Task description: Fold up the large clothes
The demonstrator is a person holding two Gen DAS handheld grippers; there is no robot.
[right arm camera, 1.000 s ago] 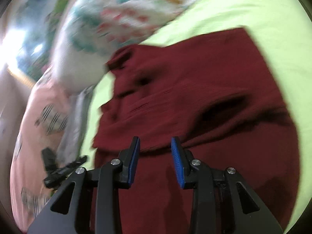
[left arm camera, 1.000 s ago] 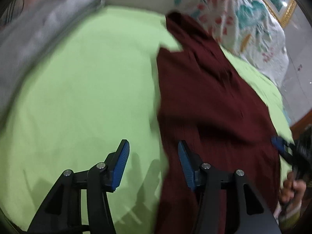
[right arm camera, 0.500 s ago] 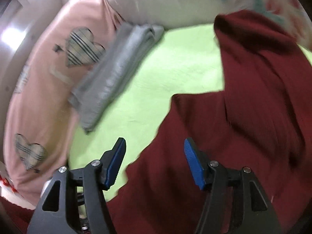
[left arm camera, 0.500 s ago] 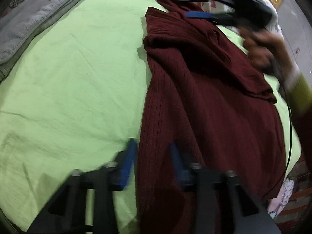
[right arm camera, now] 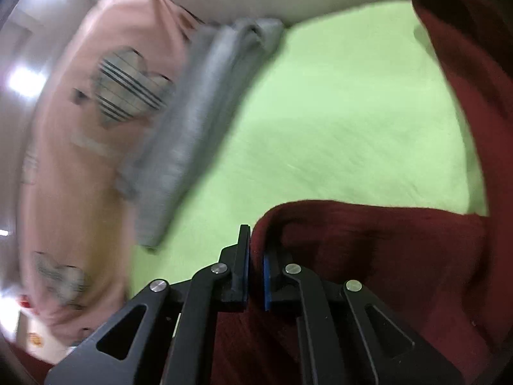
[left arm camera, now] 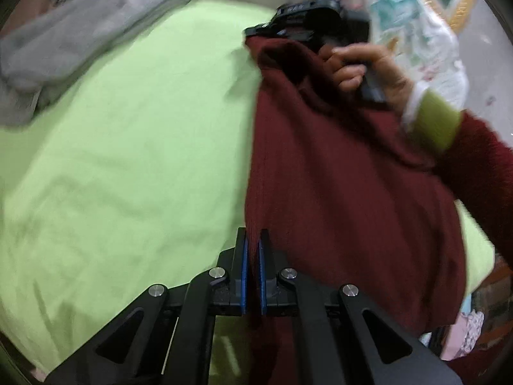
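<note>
The left gripper (left arm camera: 252,250) is pinching its jaws shut on the near edge of the maroon sweater (left arm camera: 336,192), while the right gripper (right arm camera: 255,256) is clamping its jaws tight on a rolled fold at the sweater's far end. The sweater is hanging stretched between them over the lime-green bed sheet (left arm camera: 128,160). Beyond the sweater, folded grey clothes (right arm camera: 198,122) are lying at the sheet's edge beside a pink heart-print pillow (right arm camera: 96,128).

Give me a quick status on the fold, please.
Left gripper and right gripper shut on maroon sweater. Green sheet bare beside it.
</note>
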